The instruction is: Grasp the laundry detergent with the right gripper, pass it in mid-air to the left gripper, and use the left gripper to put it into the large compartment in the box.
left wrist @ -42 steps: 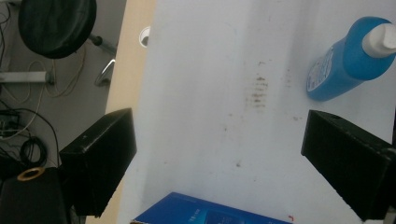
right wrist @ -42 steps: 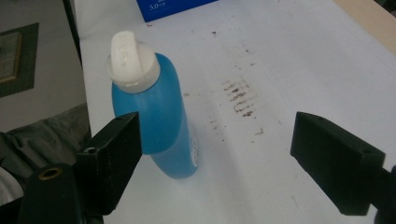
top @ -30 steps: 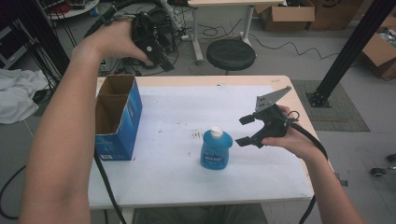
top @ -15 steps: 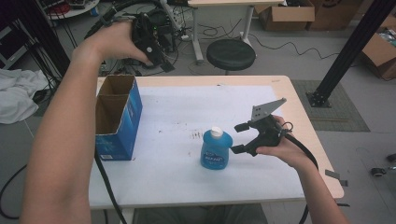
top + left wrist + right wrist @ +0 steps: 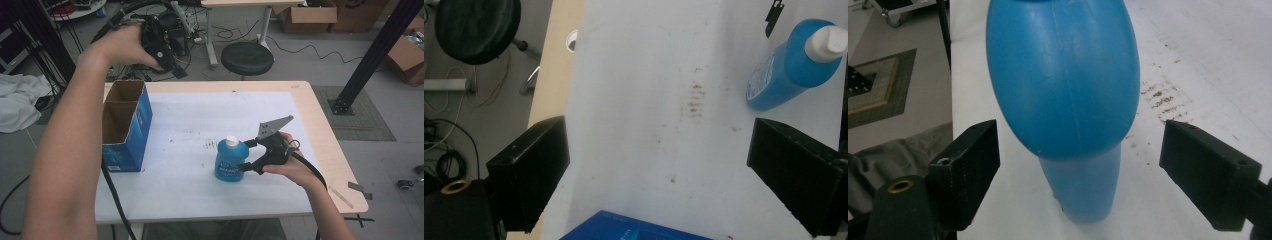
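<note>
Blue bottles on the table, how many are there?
1. The blue bottle stands upright on the white table, near its front edge, right of the open blue box. The right gripper has its open fingers around it, not touching. The box's inside is partly hidden.

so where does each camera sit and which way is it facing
High view: above the person's side, looking forward and down on the table; both forearms show.
Left gripper view: raised, looking down at the blue bottle; its open jaws show.
Right gripper view: low, facing the bottle between its open jaws.
All share the bottle.
</note>
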Demonstrator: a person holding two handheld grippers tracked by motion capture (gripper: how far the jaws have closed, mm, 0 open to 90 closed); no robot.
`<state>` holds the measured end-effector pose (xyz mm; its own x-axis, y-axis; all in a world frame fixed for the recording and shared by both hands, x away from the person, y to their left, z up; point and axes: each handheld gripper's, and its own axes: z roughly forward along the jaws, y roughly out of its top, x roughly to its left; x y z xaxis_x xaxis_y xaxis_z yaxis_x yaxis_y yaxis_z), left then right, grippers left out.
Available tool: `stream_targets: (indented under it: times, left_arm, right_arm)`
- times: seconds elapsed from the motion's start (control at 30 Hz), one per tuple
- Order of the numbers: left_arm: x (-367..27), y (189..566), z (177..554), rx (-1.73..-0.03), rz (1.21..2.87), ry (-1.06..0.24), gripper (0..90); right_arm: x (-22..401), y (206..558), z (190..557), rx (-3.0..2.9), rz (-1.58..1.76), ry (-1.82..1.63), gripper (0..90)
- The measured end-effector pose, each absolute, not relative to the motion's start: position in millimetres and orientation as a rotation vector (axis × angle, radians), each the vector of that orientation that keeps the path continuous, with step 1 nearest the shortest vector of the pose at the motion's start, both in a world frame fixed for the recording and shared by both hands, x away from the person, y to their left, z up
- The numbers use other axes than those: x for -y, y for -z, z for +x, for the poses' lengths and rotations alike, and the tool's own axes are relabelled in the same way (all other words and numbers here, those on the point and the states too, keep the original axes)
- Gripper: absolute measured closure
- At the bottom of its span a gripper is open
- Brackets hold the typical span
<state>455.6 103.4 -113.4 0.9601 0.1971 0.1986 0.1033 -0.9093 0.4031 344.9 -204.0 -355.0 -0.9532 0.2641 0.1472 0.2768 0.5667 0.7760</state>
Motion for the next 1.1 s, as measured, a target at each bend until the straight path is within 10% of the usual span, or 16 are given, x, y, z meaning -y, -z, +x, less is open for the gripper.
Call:
stream_targets:
  times: [1.1]
  left_arm:
    - [-104.9, 117.9, 456.1, -0.216, 2.71, -0.311, 10.7]
  right_arm:
    - [182.2, 384.6, 349.4, 2.714, -0.476, 1.459, 34.8]
